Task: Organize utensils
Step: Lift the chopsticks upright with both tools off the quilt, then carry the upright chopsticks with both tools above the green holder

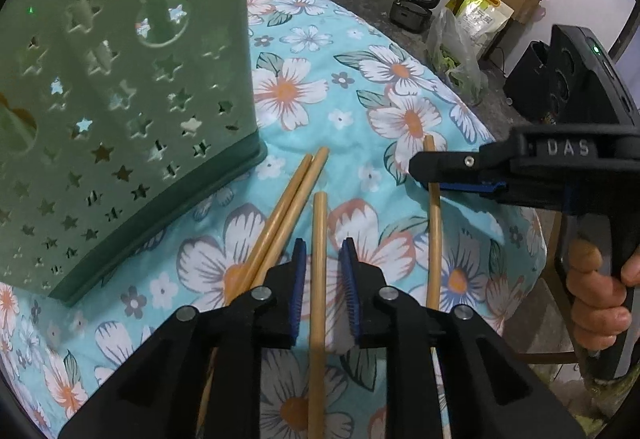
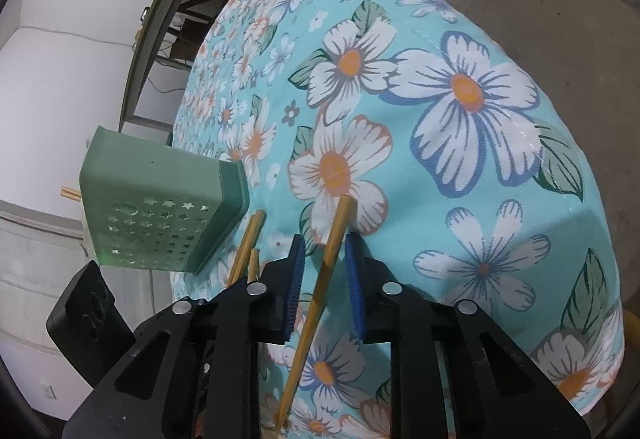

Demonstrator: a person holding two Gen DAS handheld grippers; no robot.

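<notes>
Four pale wooden chopsticks lie on a surface covered with a turquoise cloth point(image 1: 352, 51) printed with white and orange flowers. The left hand-held gripper point(image 1: 322, 259), with black arms and blue ribbed pads, has its fingers spread apart on either side of the middle chopstick point(image 1: 319, 259), without touching it; that stick's long axis runs straight away from the camera, its blunt end pointing toward the far side of the surface. Just left of it, a pair of chopsticks point(image 1: 288, 215) lies side by side and touching, angled up and to the right, with far ends near the base of a green plastic utensil holder point(image 1: 120, 99) pierced with star-shaped holes. That holder stands on the cloth, and the right wrist view shows stick ends protruding from its top. The right hand-held gripper point(image 2: 322, 267) is likewise open, straddling the fourth chopstick point(image 2: 320, 299), which lies well right of the others, running nearly parallel to the middle one.
</notes>
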